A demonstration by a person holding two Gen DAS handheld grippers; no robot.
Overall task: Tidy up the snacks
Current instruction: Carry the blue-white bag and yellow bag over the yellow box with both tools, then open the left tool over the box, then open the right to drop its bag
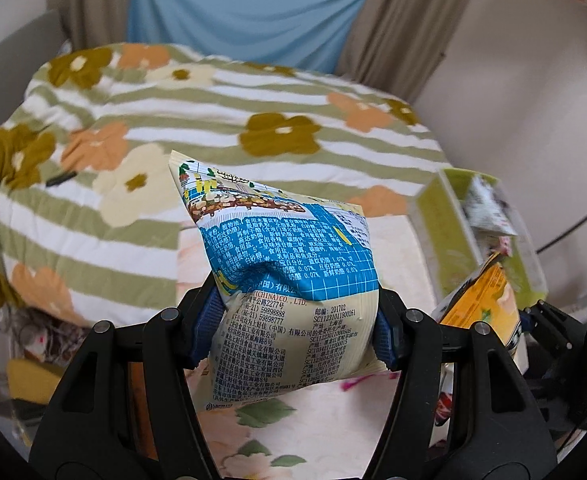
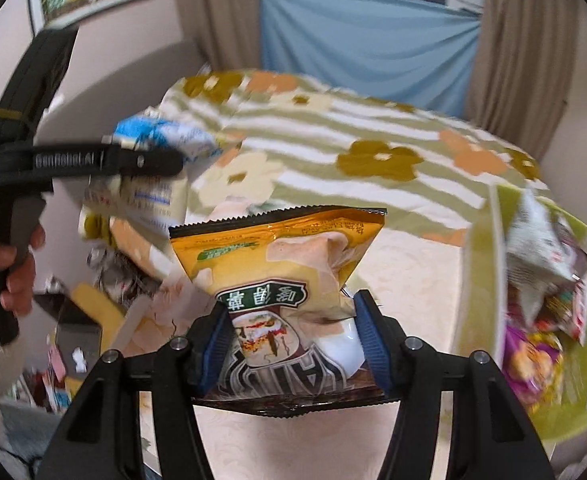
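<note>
My left gripper (image 1: pixel 299 324) is shut on a blue-and-cream snack bag (image 1: pixel 289 264) and holds it up above the table. It also shows from the side in the right wrist view (image 2: pixel 153 160), with the same bag (image 2: pixel 161 136) in it. My right gripper (image 2: pixel 293 344) is shut on a yellow-and-brown snack bag (image 2: pixel 281 276), held above the table; that bag shows at the right in the left wrist view (image 1: pixel 481 304). A green bin (image 2: pixel 481 264) with several snack packets (image 2: pixel 541 264) stands on the right; it also shows in the left wrist view (image 1: pixel 445 224).
A cream floral tablecloth (image 2: pixel 413 280) covers the table (image 1: pixel 393 240). Behind it is a bed with a green-striped flower quilt (image 1: pixel 173 120). Clutter (image 2: pixel 73 340) lies on the floor at the left. Curtains and a blue cloth hang at the back.
</note>
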